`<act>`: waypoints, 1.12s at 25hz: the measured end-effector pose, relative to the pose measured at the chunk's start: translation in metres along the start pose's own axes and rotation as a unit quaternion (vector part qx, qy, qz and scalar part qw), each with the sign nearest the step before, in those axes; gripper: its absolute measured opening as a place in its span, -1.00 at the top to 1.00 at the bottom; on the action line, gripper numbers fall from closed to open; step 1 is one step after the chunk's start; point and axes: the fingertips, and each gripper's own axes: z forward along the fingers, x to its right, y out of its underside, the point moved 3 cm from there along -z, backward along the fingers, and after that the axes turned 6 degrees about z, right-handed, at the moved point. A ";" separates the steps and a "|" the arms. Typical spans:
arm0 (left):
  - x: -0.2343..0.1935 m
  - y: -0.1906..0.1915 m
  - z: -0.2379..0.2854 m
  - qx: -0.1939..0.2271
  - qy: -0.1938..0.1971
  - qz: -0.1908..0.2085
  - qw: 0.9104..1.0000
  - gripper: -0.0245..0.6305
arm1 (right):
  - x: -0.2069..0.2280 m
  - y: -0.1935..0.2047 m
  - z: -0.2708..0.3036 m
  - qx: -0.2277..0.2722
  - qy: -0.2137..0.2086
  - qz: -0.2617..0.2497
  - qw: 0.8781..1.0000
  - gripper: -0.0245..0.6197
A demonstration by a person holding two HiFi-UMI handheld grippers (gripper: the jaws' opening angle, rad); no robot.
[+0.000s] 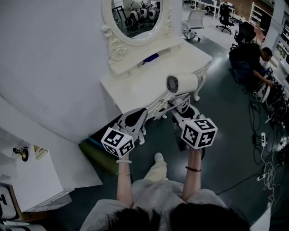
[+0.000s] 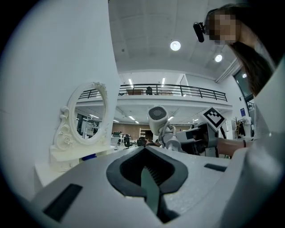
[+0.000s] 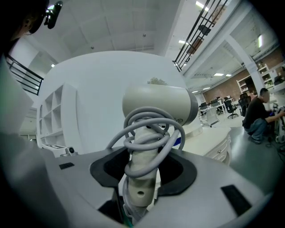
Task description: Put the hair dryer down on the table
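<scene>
Right claw (image 3: 140, 178): my jaws stand fairly wide and are clamped on the handle (image 3: 141, 176) of the hair dryer (image 3: 160, 104). The pads press on it from both sides.
Grip point: low on the handle, close to its bottom end.
Cord (image 3: 149, 133): grey, wound in several loose loops around the handle above my jaws. One loop stands out to the left.
Hair dryer, attitude: handle down, barrel across the top and roughly level. In the head view its round rear grille faces the camera.
Hair dryer, position: held in the air and resting on nothing. In the head view it shows against the front right edge of the table (image 1: 135, 85), near the corner.
Left claw (image 2: 149, 173): my jaw tips meet at the far end, leaving only the dark hollow between the pads. Nothing is in it.
Left claw, position: beside the right claw and apart from it, below the front edge of the table in the head view. It touches neither the hair dryer nor the table.
Table: white, with curved legs, set against a white wall.
Mirror (image 1: 135, 13): oval, in a white carved frame, upright at the back of the table.
</scene>
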 end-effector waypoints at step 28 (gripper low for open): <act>-0.134 0.008 0.161 0.028 0.004 -0.029 0.999 0.91 | 0.111 -0.051 0.149 -0.067 0.006 -0.021 0.998 0.34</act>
